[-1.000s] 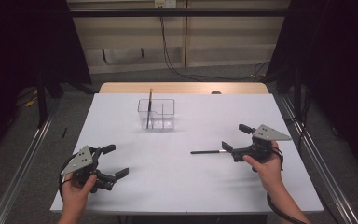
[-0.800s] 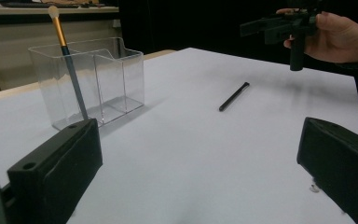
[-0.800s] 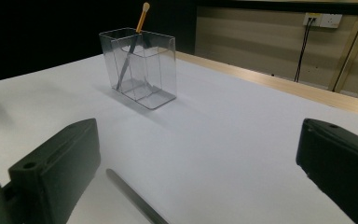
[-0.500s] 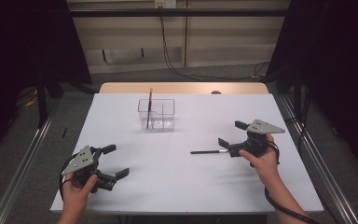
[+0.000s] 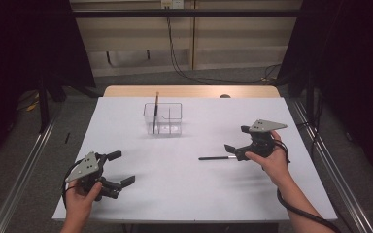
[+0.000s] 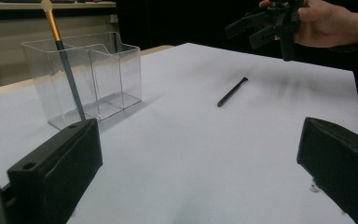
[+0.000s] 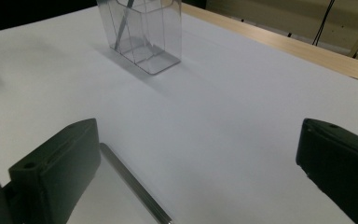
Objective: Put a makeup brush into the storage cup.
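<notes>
Black pen (image 5: 217,158) lies just beside right hand-held gripper (image 5: 237,145).

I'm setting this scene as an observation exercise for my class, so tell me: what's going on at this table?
A person holds a two-jaw tool in each hand over a white table. The right tool, jaws open, is at one end of a thin black pen-like stick lying flat on the table, not gripping it. The left tool, also open, waits near the front edge. Farther back stands a clear plastic divided holder with a gold-and-black brush-like stick leaning inside.
</notes>
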A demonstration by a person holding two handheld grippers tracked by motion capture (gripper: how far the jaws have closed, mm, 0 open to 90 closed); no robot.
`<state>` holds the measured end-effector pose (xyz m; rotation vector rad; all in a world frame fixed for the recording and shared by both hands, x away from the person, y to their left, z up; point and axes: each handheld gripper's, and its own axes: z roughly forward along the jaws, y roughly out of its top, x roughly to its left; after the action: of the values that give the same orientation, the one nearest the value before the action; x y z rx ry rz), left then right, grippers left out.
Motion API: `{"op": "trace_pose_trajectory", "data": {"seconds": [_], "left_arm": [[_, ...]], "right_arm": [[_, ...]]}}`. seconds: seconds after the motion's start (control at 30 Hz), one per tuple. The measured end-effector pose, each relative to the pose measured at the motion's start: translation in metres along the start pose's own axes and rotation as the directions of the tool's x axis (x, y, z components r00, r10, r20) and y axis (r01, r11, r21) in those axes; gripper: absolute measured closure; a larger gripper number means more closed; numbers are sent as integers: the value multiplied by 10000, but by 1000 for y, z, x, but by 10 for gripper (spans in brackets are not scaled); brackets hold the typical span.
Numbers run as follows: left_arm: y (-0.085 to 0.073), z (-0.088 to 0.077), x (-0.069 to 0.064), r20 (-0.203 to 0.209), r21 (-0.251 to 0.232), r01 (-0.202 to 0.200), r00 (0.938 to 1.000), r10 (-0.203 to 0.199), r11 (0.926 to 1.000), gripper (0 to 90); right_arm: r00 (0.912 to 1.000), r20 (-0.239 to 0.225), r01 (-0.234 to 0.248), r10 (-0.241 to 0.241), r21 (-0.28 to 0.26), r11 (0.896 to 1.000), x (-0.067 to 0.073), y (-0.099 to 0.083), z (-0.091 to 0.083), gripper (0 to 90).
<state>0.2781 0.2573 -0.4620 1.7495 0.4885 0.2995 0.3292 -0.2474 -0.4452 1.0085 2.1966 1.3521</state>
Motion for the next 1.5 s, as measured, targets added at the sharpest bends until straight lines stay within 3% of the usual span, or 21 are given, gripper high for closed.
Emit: {"op": "trace_pose_trajectory", "data": {"seconds": [0.2,0.33,0.7,0.9,1.07,1.17,1.2,1.27,1.3,1.5], "left_arm": [[0,-1,0,12,2,-32,10000,32,10000,0],[0,0,0,11,6,-22,10000,22,10000,0],[0,2,0,88,26,55,9999,-55,10000,0],[-1,2,0,101,22,108,9999,-108,9999,0],[-1,3,0,112,58,97,9999,-97,9999,0],[-1,3,0,122,59,88,9999,-89,9999,0],[-1,3,0,121,64,88,9999,-89,9999,0],[-1,3,0,116,73,96,9999,-97,9999,0],[-1,3,0,124,61,106,9999,-107,9999,0],[-1,3,0,119,94,98,9999,-99,9999,0]], "right_arm": [[9997,-221,112,-94,834,9965,-2,4,6,0],[9990,-393,263,-204,1547,9876,-4,6,8,0],[9970,-760,406,-178,3107,9497,-4,11,18,0],[9944,-938,821,-489,3928,9160,-4,14,25,19],[9943,-966,829,-452,4329,8976,-5,15,30,48],[9932,-1000,986,-591,4569,8840,-4,15,33,102],[9928,-1032,1029,-607,4768,8730,-3,15,34,109],[9914,-1092,1173,-727,4897,8640,-3,15,35,146],[9897,-1159,1319,-844,5048,8531,-3,16,36,168],[9842,-1421,1660,-1053,5364,8275,-7,16,38,255]]}}
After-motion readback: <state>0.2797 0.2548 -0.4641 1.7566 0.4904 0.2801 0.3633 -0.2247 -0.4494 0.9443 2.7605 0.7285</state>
